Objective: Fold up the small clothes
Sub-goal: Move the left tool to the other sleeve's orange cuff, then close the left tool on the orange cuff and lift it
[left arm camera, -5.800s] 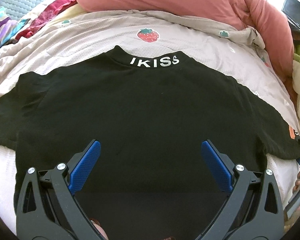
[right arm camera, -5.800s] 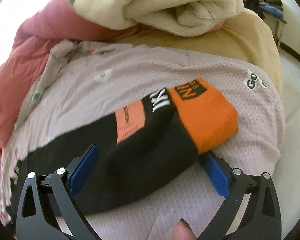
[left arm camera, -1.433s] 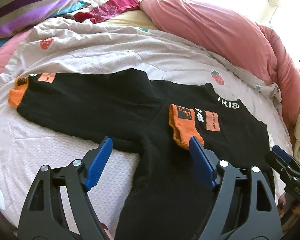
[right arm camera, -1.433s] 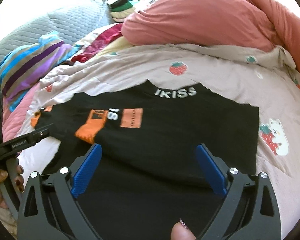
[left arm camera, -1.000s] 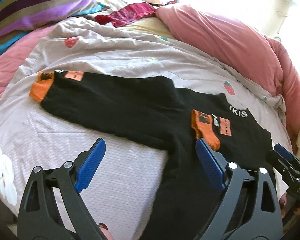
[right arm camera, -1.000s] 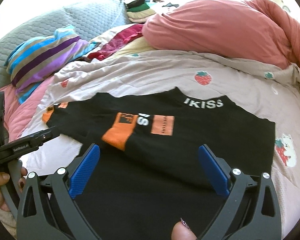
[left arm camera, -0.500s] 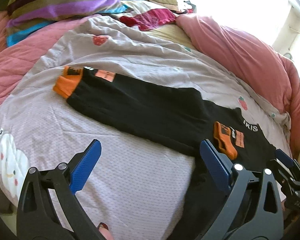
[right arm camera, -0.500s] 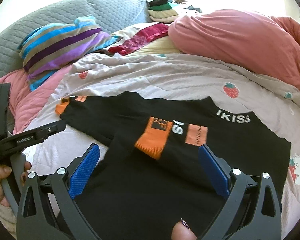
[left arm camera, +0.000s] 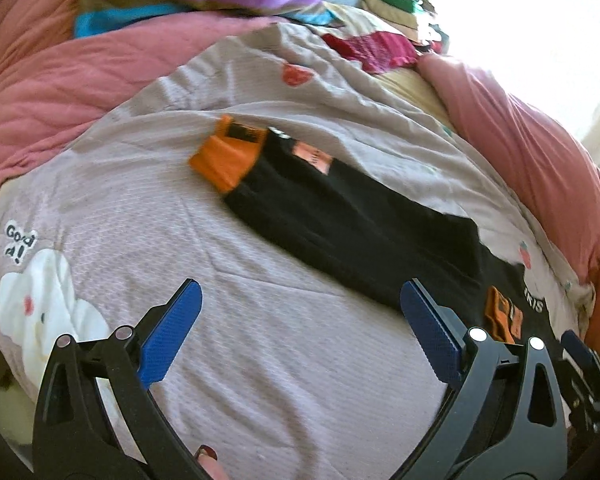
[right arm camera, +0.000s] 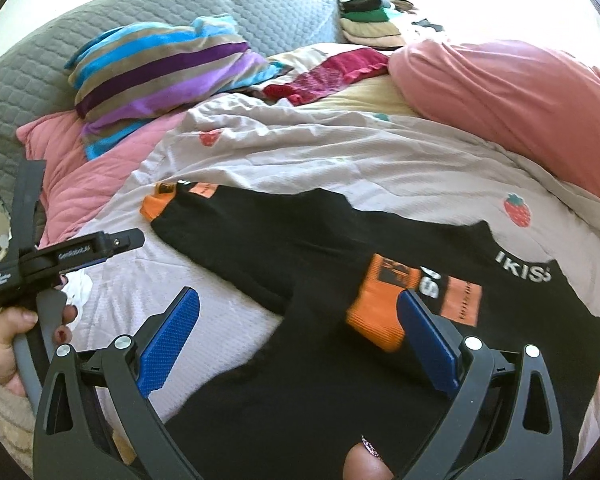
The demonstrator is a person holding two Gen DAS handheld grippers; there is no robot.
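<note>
A black long-sleeved top (right arm camera: 340, 360) with white "IKISS" lettering lies flat on the bed. One sleeve is folded across its body, its orange cuff (right arm camera: 380, 312) on the chest. The other sleeve (left arm camera: 340, 216) stretches out to the left and ends in an orange cuff (left arm camera: 226, 156) (right arm camera: 156, 200). My left gripper (left arm camera: 300, 304) is open and empty above the bare sheet near the outstretched sleeve. My right gripper (right arm camera: 300, 308) is open and empty over the top's body. The left gripper also shows in the right wrist view (right arm camera: 112, 244), held in a hand.
The pale printed sheet (left arm camera: 140, 220) covers the bed. A pink duvet (right arm camera: 520, 96) is bunched at the back right. A striped pillow (right arm camera: 160, 68), a red garment (right arm camera: 332, 72) and a stack of folded clothes (right arm camera: 372, 20) lie at the head. A grey headboard (right arm camera: 28, 72) stands behind.
Both grippers have swung left. The outstretched sleeve and its cuff now sit near the middle of the left wrist view. The top itself has not moved.
</note>
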